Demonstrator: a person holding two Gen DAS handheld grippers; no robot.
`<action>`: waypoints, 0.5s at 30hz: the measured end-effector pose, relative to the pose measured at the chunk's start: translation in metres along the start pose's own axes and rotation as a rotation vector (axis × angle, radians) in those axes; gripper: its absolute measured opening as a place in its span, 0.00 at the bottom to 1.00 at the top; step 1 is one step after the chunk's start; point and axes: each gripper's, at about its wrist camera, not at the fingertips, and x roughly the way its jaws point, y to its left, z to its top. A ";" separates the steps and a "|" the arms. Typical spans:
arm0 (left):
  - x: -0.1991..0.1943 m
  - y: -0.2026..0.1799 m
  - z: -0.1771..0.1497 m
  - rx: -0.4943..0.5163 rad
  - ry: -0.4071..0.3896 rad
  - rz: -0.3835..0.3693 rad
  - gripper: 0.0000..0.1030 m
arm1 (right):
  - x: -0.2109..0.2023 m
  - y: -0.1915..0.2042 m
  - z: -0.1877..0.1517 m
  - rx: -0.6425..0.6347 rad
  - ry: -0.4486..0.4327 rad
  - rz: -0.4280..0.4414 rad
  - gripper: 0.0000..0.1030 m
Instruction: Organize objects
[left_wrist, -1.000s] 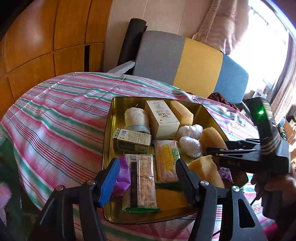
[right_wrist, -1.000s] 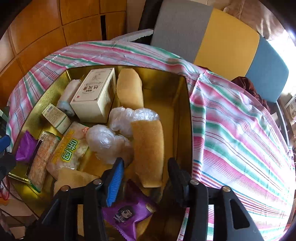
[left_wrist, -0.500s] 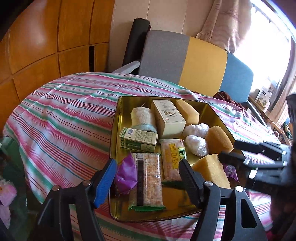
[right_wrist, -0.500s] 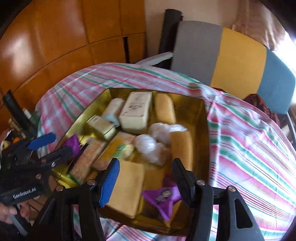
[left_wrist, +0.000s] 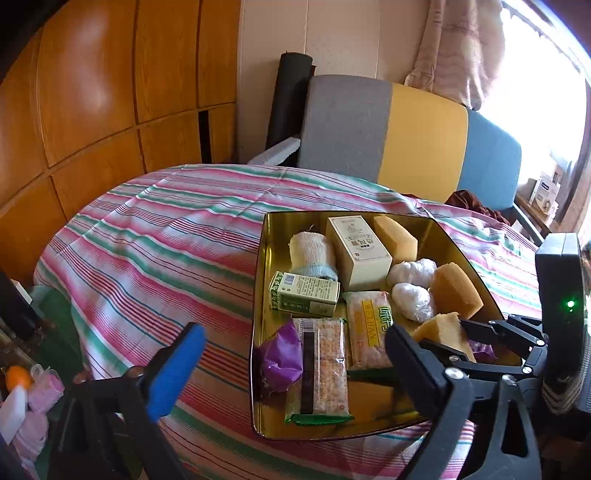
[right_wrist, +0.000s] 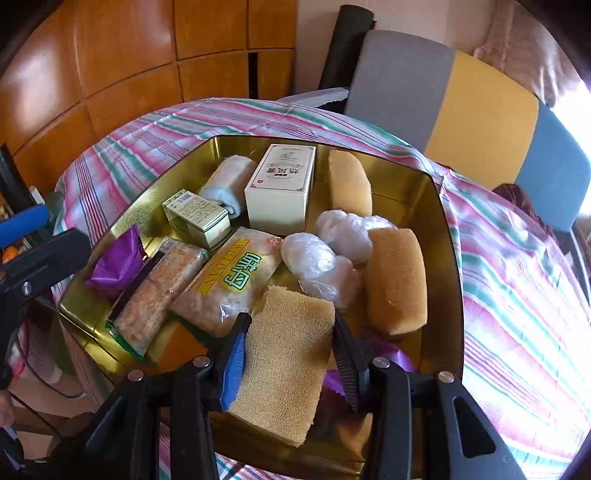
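Tin (right_wrist: 448, 236): gold. Cloth (left_wrist: 155, 251): pink, green and white stripes. Sponge (right_wrist: 284, 354): tan. Wrapper (right_wrist: 114, 264): purple. Chair (left_wrist: 406, 136): grey, yellow, blue.

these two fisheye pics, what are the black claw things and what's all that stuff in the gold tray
There is no robot here. A person holds a two-finger gripper in each hand, and each gripper carries a camera that looks along its own fingers.

The left wrist view shows the left gripper, with its jaws opening wide and nothing between them. The right wrist view shows the right gripper, with its jaws closing around a yellow sponge.

Both cameras look at a gold tin tray on a striped tablecloth. In the tray lie two more sponges, a white box, a small green box, snack packets, purple wrappers, a rolled cloth and wads of clear plastic.
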 end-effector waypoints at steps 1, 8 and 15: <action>-0.002 -0.001 0.000 0.001 -0.005 0.004 1.00 | -0.001 -0.002 0.000 0.014 0.002 0.009 0.43; -0.011 -0.007 -0.002 0.007 -0.022 0.051 1.00 | -0.028 -0.003 -0.004 0.067 -0.088 0.023 0.48; -0.022 -0.013 -0.005 -0.016 -0.044 0.101 1.00 | -0.070 -0.002 -0.013 0.129 -0.209 -0.121 0.48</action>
